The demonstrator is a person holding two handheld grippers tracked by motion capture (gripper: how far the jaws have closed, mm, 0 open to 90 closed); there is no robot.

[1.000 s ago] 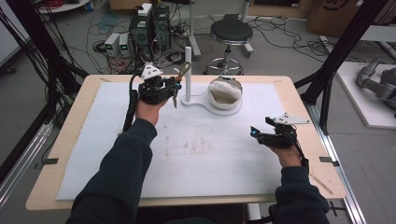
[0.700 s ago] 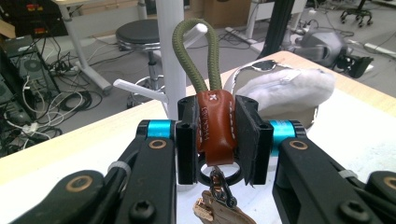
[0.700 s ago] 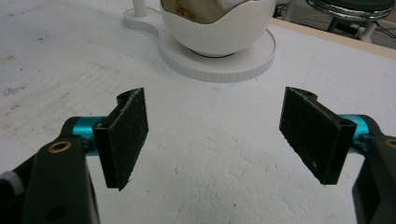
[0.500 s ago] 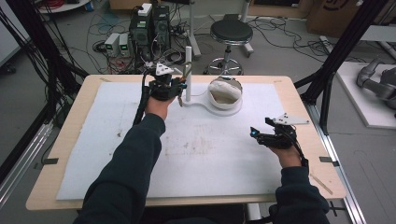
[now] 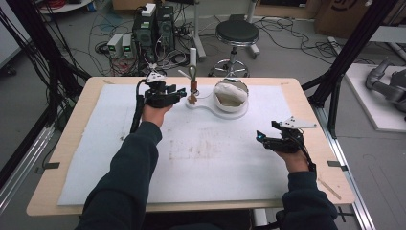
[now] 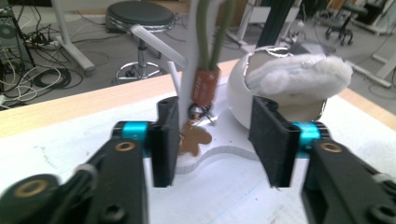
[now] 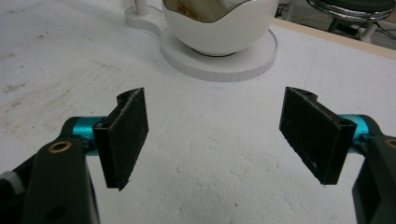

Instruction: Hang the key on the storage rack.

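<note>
A white post point(image 5: 193, 60) rises from a flat white stand point(image 5: 203, 104) at the back of the table. An olive cord point(image 6: 210, 32) hangs down the post with a brown tag point(image 6: 204, 88) and a small brown charm point(image 6: 194, 140) at its end, shown in the high view as the charm point(image 5: 192, 98). My left gripper point(image 5: 182, 92) is open just left of the post; the tag and charm hang between its jaws point(image 6: 217, 135), close to the left one. A white bowl point(image 5: 230, 96) with pale cloth point(image 6: 299, 74) sits on the stand. My right gripper point(image 5: 262, 137) is open and empty at the right point(image 7: 215, 135).
A white foam sheet point(image 5: 201, 158) covers the wooden table point(image 5: 72, 143). A short white peg point(image 6: 156, 44) sticks out from the post. The bowl point(image 7: 219, 28) and its round base point(image 7: 224, 63) lie ahead of the right jaws. A stool point(image 5: 237, 33) and cables are on the floor behind.
The left gripper moved right to the post, then drew back slightly; the cord with tag and charm now hangs at the post. The right gripper has not moved.
</note>
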